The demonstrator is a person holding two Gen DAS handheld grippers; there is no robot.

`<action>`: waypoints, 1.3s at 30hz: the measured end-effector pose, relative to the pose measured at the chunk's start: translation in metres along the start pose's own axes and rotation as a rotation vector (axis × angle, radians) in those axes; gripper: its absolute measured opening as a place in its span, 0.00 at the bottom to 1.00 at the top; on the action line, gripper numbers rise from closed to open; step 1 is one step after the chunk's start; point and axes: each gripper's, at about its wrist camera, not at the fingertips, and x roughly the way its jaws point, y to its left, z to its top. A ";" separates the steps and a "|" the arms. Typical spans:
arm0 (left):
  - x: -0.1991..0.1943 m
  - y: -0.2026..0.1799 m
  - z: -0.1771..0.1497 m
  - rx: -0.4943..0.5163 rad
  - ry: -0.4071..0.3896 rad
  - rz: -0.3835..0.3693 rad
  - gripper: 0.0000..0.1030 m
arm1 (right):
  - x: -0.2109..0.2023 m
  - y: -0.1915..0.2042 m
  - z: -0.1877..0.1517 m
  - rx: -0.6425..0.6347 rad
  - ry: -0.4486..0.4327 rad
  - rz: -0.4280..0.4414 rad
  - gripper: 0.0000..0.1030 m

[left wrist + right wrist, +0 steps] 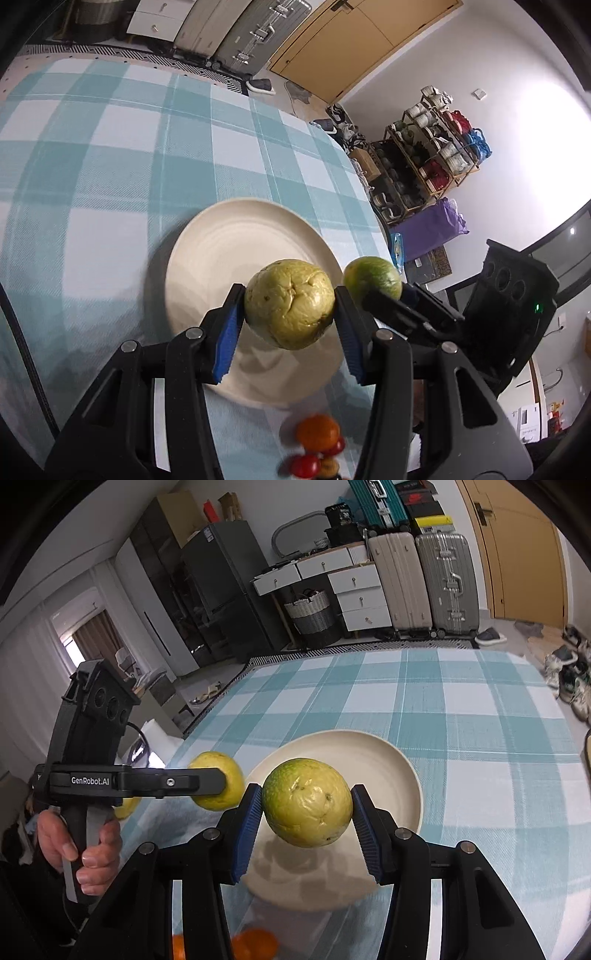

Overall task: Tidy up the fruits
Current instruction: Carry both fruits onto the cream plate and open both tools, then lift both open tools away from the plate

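We hold two fruits in the air over the white plate (399, 764) — the left gripper (290, 314) clamps a yellow-green guava (290, 304), the right gripper (306, 805) clamps a greener guava (308, 803). Small orange and red fruits (317, 439) lie on the checked cloth (110, 166) just beside the plate.

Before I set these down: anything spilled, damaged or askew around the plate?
Nothing stands out. The plate sits flat and bare on the checked cloth; each hand-held gripper holds one intact green-yellow fruit above it.
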 end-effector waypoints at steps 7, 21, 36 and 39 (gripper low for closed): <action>0.044 0.013 0.030 -0.044 0.036 -0.004 0.44 | 0.036 -0.023 0.017 0.022 0.016 -0.010 0.48; 0.080 0.029 0.048 -0.100 0.056 0.027 0.62 | 0.081 -0.058 0.020 0.152 0.064 0.003 0.56; 0.015 0.001 0.010 -0.035 -0.046 0.161 0.77 | 0.006 -0.027 0.008 0.090 -0.075 -0.060 0.88; 0.001 -0.004 -0.002 -0.013 -0.065 0.194 0.77 | -0.007 -0.019 0.001 0.079 -0.090 -0.071 0.90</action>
